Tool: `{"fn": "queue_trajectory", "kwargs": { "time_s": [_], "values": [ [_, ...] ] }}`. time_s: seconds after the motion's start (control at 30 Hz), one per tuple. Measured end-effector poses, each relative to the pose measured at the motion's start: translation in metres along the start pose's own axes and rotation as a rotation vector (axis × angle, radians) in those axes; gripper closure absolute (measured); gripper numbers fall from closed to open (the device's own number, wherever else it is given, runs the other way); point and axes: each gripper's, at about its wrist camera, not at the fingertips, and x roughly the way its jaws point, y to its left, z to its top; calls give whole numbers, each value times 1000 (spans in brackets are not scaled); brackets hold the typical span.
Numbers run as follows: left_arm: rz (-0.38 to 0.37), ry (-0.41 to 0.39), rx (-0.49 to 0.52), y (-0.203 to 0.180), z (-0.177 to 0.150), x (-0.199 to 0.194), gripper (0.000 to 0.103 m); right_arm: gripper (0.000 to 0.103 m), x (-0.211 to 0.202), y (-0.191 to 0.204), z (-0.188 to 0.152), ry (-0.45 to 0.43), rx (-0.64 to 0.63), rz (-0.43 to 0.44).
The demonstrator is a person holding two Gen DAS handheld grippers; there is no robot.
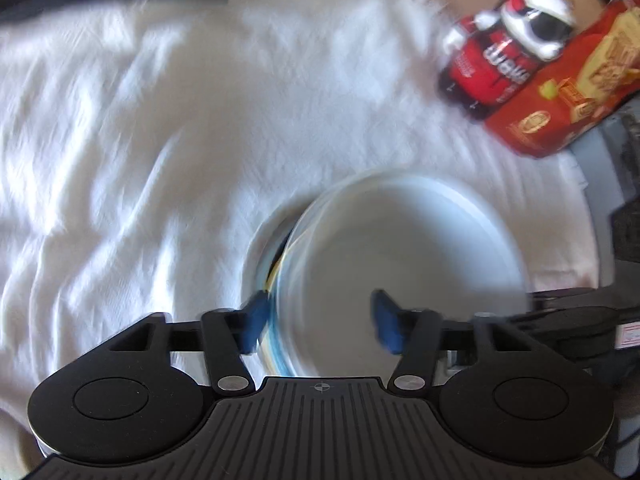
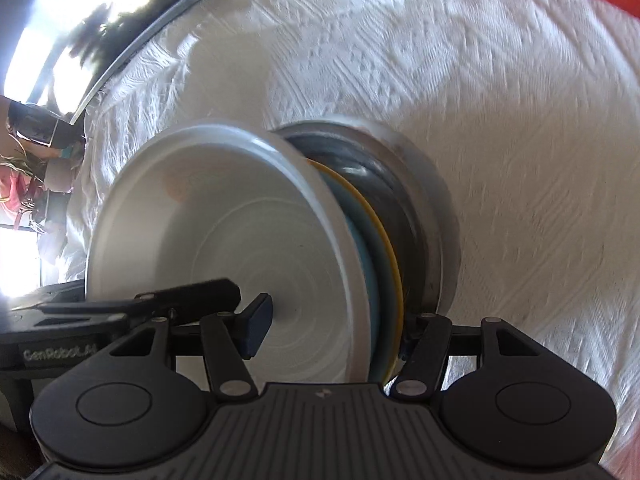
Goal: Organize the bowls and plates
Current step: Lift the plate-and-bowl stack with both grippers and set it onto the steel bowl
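Note:
A stack of dishes rests on a white cloth: a white bowl (image 2: pixel 224 240) on top, blue and yellow plates (image 2: pixel 384 248) under it, then a dark plate and a wide white plate (image 2: pixel 436 216). My right gripper (image 2: pixel 332 328) straddles the stack's near rim, one pad inside the white bowl, the other outside the plates. My left gripper (image 1: pixel 320 320) straddles the white bowl (image 1: pixel 400 248) rim from the other side, one pad outside by the coloured edges, one inside. Both views are blurred, so contact is unclear.
The white textured cloth (image 1: pixel 120 140) covers the surface. A red bottle (image 1: pixel 492 64) and a red snack packet (image 1: pixel 568 92) lie at the far right in the left wrist view. A dark framed pane (image 2: pixel 120 32) sits at the far left in the right wrist view.

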Motion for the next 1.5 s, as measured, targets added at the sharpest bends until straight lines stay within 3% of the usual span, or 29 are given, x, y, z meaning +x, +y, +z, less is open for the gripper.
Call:
{"fn": "queue_trajectory", "kwargs": {
  "time_s": [0.17, 0.47, 0.57, 0.63, 0.8, 1.0, 1.13, 1.37, 1.5],
  "values": [
    [0, -22, -69, 3, 4, -3, 48, 41, 1, 10, 8, -9, -106, -63],
    [-48, -22, -136, 14, 4, -8, 55, 42, -5, 2, 9, -30, -132, -28],
    [-75, -29, -150, 19, 4, -14, 61, 42, -12, 3, 7, -50, -123, -34],
    [-97, -30, -158, 23, 4, -19, 72, 42, -19, 2, 6, -77, -95, -44],
    [-122, -68, -157, 27, 3, -34, 73, 42, -40, 9, 5, -162, -94, -123],
    [-166, -82, -160, 29, 5, -33, 77, 43, -50, 13, 1, -204, -110, -98],
    [-175, -83, -177, 31, 1, -33, 77, 45, -49, 20, 2, -227, -119, -134],
    [-129, -108, -203, 48, -6, -42, 77, 50, -54, 16, -2, -260, -110, -162],
    [-139, -82, -223, 54, -11, -35, 79, 52, -56, 24, -6, -263, -116, -113]
  ]
}}
